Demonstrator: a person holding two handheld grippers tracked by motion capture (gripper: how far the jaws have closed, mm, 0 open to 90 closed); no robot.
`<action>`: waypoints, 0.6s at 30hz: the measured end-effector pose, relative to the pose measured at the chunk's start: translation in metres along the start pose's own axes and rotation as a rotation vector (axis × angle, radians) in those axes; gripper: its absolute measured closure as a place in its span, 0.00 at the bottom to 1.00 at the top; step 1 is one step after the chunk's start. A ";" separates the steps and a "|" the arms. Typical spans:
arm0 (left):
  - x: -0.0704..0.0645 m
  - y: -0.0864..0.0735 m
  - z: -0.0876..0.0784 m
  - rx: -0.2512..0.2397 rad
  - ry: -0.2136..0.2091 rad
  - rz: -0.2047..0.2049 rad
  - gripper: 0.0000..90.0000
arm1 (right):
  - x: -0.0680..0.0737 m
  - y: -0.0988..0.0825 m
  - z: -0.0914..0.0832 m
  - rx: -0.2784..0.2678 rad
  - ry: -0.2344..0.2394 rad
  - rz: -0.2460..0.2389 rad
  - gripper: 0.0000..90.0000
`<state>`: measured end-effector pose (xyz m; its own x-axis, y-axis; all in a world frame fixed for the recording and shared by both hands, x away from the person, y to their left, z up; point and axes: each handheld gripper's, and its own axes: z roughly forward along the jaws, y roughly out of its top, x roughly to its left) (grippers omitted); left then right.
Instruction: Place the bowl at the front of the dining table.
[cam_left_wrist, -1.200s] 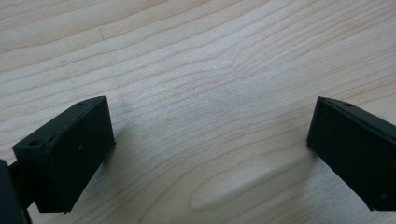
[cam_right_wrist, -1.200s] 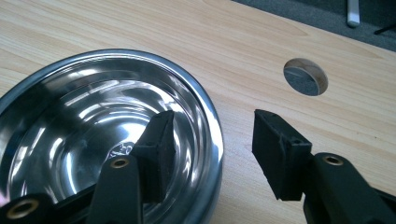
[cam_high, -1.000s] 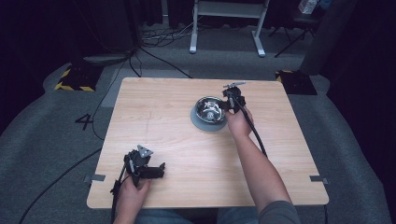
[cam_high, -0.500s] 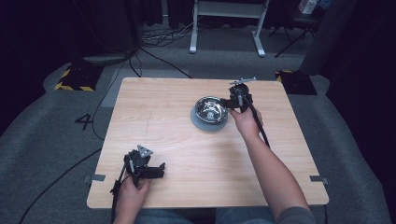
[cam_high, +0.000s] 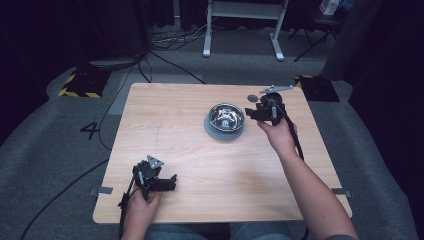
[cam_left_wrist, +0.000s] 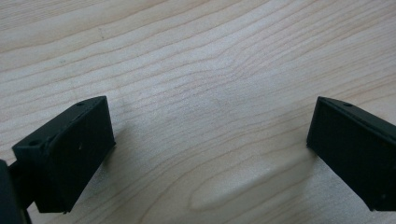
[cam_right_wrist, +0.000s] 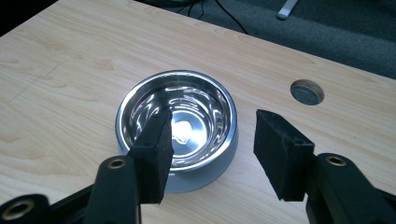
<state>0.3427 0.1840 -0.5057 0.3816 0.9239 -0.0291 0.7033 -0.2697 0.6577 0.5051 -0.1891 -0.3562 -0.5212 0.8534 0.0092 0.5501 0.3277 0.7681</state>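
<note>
The right gripper (cam_right_wrist: 212, 154), jaws apart and holding nothing, hovers beside a steel bowl (cam_right_wrist: 177, 123), one jaw over its near rim, the other outside. The bowl sits ungrasped mid-table (cam_high: 165, 130), so any lift appears yet to begin. The left gripper (cam_left_wrist: 210, 144) rests open at the near edge.

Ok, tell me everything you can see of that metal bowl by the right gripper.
The bowl is round, shiny polished metal inside, with a rolled rim and a wider grey base ring that looks matte. It stands upright on the wooden table, toward the far right, near a round hole in the tabletop. It looks empty, showing just reflections. The right gripper is open beside it, one jaw over the rim; I cannot tell whether it touches.
</note>
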 end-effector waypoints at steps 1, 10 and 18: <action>0.000 0.000 0.000 0.000 0.000 0.000 0.01 | 0.000 0.000 0.000 0.000 0.000 0.000 0.52; 0.000 0.000 0.000 -0.003 -0.001 -0.001 0.01 | -0.003 -0.014 -0.029 -0.003 0.024 -0.015 0.52; 0.000 0.000 0.000 -0.002 -0.002 0.001 0.01 | -0.012 -0.040 -0.051 -0.010 0.029 -0.016 0.50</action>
<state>0.3430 0.1843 -0.5059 0.3833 0.9231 -0.0301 0.7016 -0.2699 0.6595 0.4560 -0.2335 -0.3542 -0.5487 0.8359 0.0149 0.5346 0.3371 0.7750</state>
